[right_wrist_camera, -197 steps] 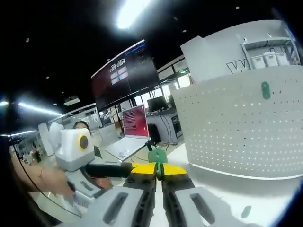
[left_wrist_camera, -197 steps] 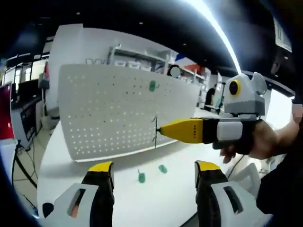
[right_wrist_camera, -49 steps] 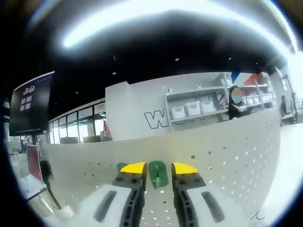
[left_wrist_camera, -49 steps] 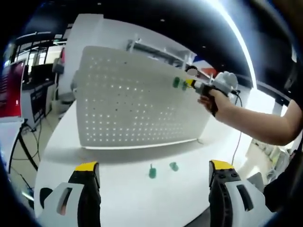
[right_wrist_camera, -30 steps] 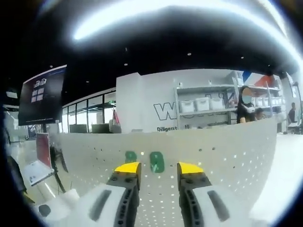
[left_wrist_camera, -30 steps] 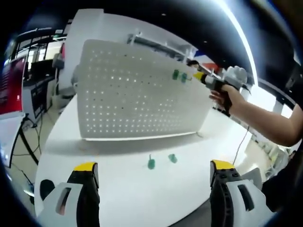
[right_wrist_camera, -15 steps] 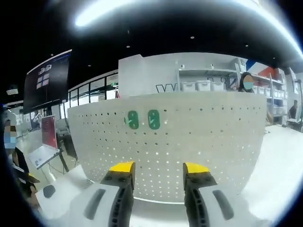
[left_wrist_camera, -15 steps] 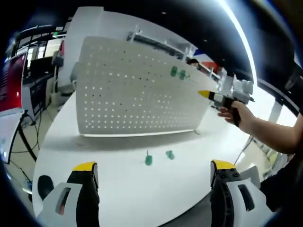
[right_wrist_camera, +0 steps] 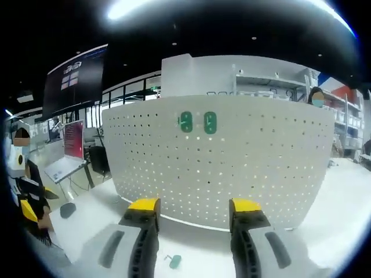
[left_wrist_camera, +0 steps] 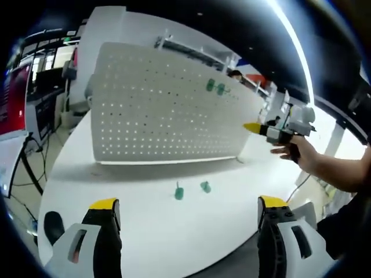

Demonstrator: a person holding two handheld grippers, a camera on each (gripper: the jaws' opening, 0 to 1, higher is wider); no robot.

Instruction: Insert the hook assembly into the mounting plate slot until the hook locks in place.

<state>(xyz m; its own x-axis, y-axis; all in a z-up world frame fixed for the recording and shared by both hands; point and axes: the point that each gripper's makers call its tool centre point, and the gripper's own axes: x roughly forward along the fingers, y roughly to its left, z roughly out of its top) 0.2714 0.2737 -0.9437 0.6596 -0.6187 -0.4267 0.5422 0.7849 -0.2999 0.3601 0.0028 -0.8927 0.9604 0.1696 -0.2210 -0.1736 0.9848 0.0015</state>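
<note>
The white tabletop (left_wrist_camera: pixel 145 231) carries everything I work with and spans the lower half of the left gripper view. On it stands the white perforated mounting plate (left_wrist_camera: pixel 156 116), upright and curved by the lens; in the right gripper view the same plate (right_wrist_camera: pixel 232 168) sits dead centre.

Two green hook assemblies are seated side by side in the plate's upper rows. In the right gripper view they lie toward 12 o'clock, one (right_wrist_camera: pixel 185 122) just beside the other (right_wrist_camera: pixel 210 123). In the left gripper view the pair sits near 1 o'clock on the plate, first (left_wrist_camera: pixel 210 86) and second (left_wrist_camera: pixel 220 89).

My right hand-held gripper (left_wrist_camera: pixel 250 126) shows in the left gripper view at about 3 o'clock, held in my hand (left_wrist_camera: pixel 293 152), its yellow tip pointing toward the plate but apart from it. In its own view (right_wrist_camera: pixel 194 207) the jaws stand wide apart with nothing between them.

My left hand-held gripper (left_wrist_camera: pixel 188 205) is likewise spread wide and empty, low at 6 o'clock over the tabletop.

Two loose green hooks lie on the tabletop in front of the plate, one (left_wrist_camera: pixel 178 192) near the other (left_wrist_camera: pixel 204 186). One small green hook (right_wrist_camera: pixel 174 262) shows at 6 o'clock in the right gripper view.
</note>
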